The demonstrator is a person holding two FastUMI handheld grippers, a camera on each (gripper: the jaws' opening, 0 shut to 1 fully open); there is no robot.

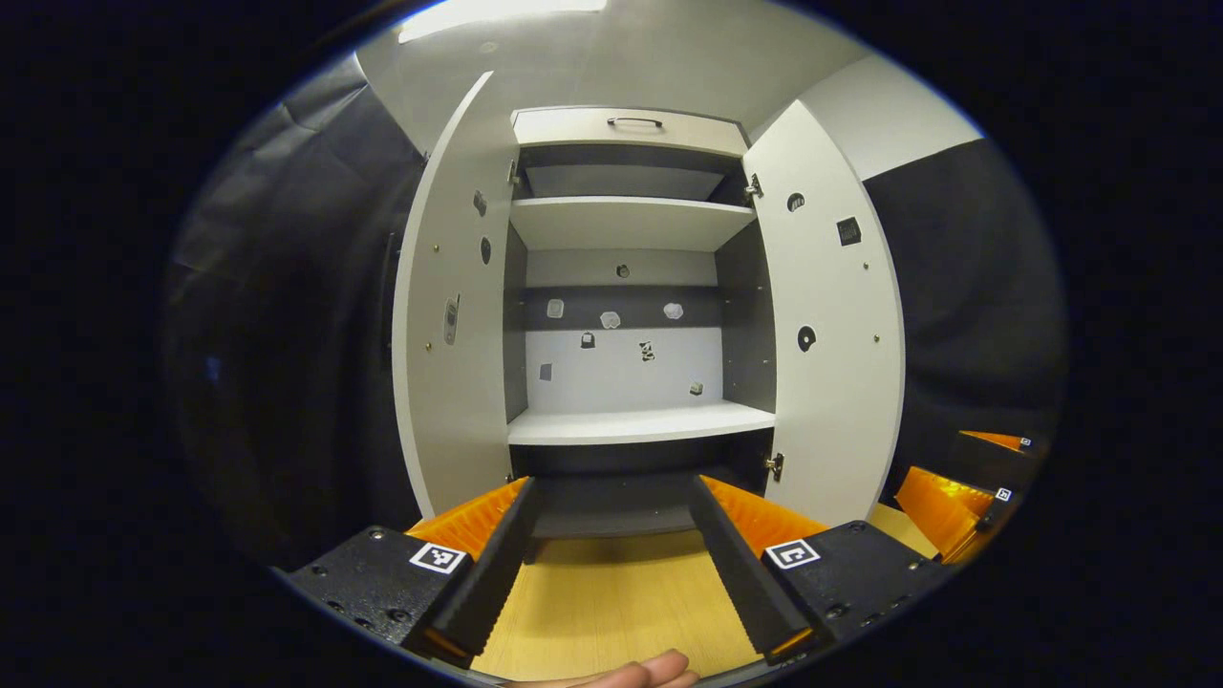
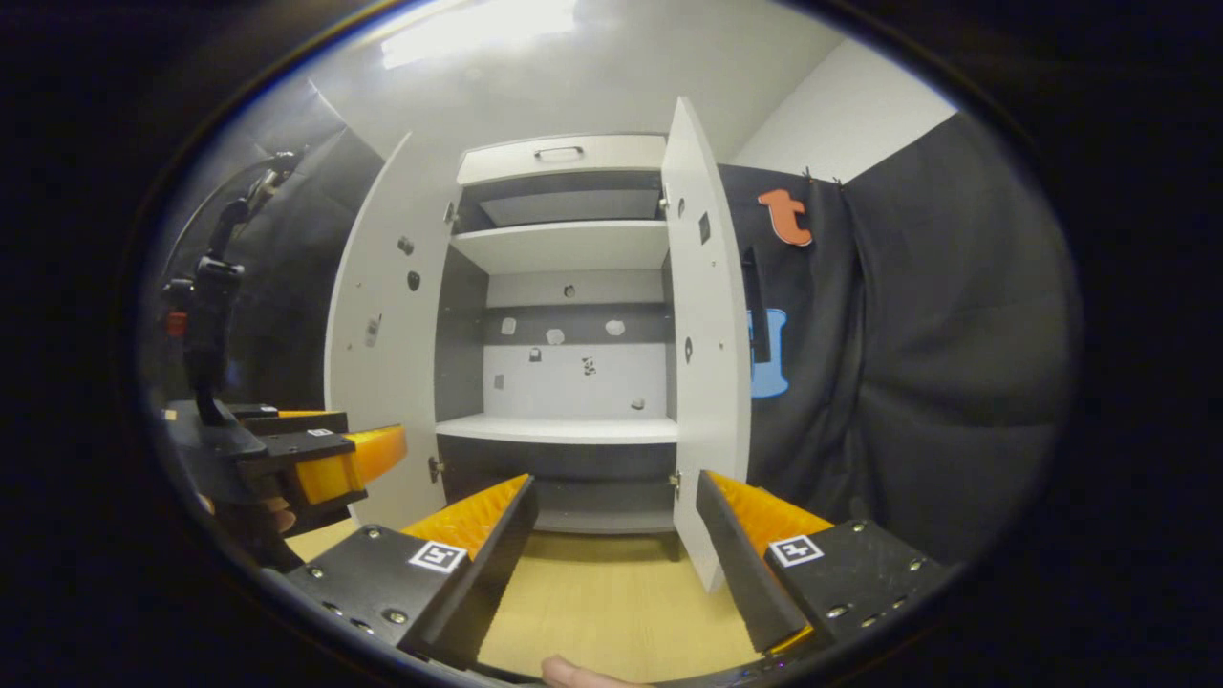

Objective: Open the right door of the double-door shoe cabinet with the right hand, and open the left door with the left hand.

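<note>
The shoe cabinet [image 1: 626, 287] stands straight ahead against the back wall, on a pale wooden floor [image 1: 611, 592], with both doors swung wide. In the left gripper view the left door [image 1: 454, 315] and the right door [image 1: 826, 325] flank the open interior, where a lower shelf [image 1: 640, 422] and an upper shelf [image 1: 626, 222] are bare and small stickers or tags, too small to make out, dot the back panel. A drawer front with a dark handle [image 1: 634, 121] sits on top. The left gripper [image 1: 611, 564] hangs in front of the cabinet with its jaws spread apart, holding nothing, and a fingertip [image 1: 659, 671] shows at the bottom edge. The right gripper [image 2: 611, 564] is likewise wide open and empty, just short of the right door's lower edge [image 2: 702, 382]. In the right gripper view the left gripper [image 2: 325, 459] appears off to one side, near the left door [image 2: 382, 344], held in a hand.
</note>
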